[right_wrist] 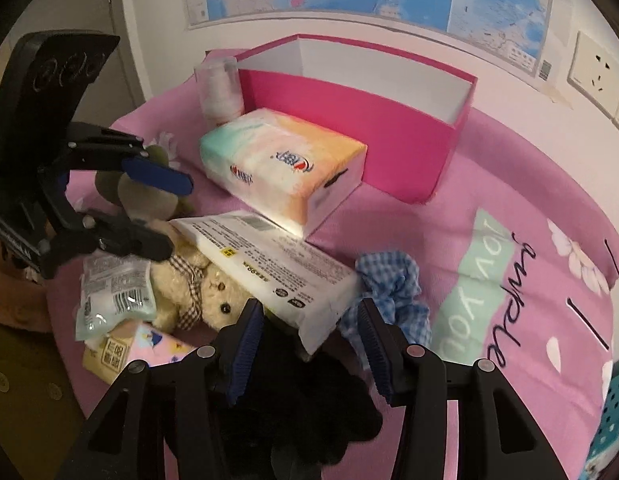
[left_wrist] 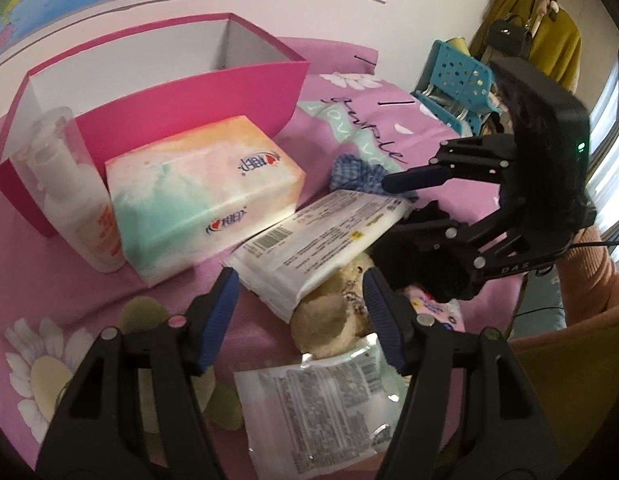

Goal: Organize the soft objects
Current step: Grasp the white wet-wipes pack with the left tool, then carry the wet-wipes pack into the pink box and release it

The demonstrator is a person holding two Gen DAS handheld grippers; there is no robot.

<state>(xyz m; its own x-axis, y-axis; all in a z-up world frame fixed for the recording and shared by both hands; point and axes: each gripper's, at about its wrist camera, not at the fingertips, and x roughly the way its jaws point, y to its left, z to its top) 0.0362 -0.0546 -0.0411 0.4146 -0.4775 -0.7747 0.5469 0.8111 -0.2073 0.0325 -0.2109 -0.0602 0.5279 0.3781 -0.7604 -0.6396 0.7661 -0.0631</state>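
Observation:
A pile lies on the pink bedsheet: a white wipes pack leaning over a cream teddy bear, a blue gingham scrunchie, a black fluffy thing and a small clear packet. A pastel tissue pack sits in front of the open pink box. My left gripper is open over the wipes pack's near corner and the bear. My right gripper is open too, with the pack's other corner between its fingers, above the black fluff.
A white bottle with a clear cap stands beside the pink box. A small pink pack lies under the bear. A blue perforated basket sits past the bed. A person's orange sleeve is at the right.

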